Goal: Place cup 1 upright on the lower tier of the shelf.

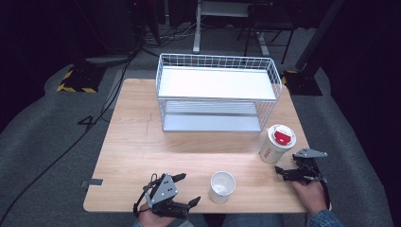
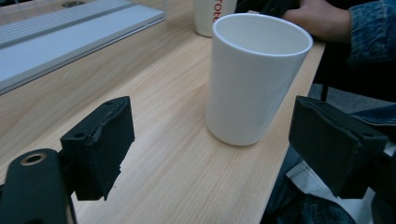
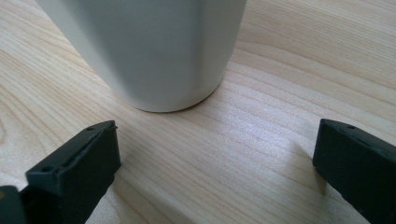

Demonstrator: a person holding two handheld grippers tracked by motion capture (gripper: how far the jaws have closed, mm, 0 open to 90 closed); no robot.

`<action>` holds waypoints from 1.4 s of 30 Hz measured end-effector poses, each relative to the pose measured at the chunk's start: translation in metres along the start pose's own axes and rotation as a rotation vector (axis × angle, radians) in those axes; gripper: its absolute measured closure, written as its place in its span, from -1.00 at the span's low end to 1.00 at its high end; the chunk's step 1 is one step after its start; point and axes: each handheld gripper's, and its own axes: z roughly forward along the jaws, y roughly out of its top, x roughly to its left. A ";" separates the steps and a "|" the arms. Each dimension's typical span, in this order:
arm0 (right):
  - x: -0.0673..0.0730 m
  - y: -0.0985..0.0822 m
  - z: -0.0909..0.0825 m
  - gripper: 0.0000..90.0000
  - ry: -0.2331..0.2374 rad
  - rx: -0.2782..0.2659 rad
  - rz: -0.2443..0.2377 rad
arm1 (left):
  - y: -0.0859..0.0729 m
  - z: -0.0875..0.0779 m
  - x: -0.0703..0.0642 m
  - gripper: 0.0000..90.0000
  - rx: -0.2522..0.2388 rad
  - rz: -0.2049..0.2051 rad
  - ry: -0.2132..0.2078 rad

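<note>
An open white cup [image 1: 222, 187] stands near the table's front edge, empty as far as I can see. My left gripper [image 1: 188, 189] lies just to its left, open, jaws pointing at it. In the left gripper view the white cup [image 2: 254, 79] stands a little ahead of my left gripper [image 2: 212, 119], outside the pads. A white cup with a red-and-white lid [image 1: 277, 142] stands at the right. My right gripper [image 1: 286, 164] is open just in front of it. In the right gripper view that cup's base [image 3: 149, 51] is close ahead of my right gripper [image 3: 217, 140].
A white wire basket rack [image 1: 217, 92] with a flat top shelf and a lower shelf takes up the back middle of the wooden table [image 1: 142, 142]. The lidded cup [image 2: 212, 18] and the person's right hand [image 2: 322, 18] lie beyond the white cup.
</note>
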 end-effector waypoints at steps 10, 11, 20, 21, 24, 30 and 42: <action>0.000 0.000 0.000 -0.98 0.000 0.000 0.000 | 0.004 0.018 -0.011 -0.90 -0.031 0.003 -0.049; 0.000 0.000 0.000 -0.98 0.000 0.000 0.000 | 0.004 0.019 -0.012 -0.94 -0.029 0.003 -0.053; 0.000 0.000 0.000 -0.98 0.000 0.000 0.000 | 0.002 0.040 -0.017 -1.00 -0.025 0.004 -0.057; 0.000 0.000 0.000 -0.98 0.000 0.000 0.000 | 0.002 0.041 -0.017 -1.00 -0.024 0.002 -0.054; 0.000 0.000 0.000 -0.98 0.000 0.000 0.000 | 0.002 0.048 -0.017 -1.00 -0.017 -0.007 -0.053; 0.000 0.000 0.000 -0.98 0.000 0.000 0.000 | 0.004 0.064 -0.021 -1.00 -0.012 -0.013 -0.059; 0.000 0.000 0.000 -0.98 0.000 0.000 0.000 | 0.007 0.086 -0.023 -1.00 -0.012 -0.042 -0.043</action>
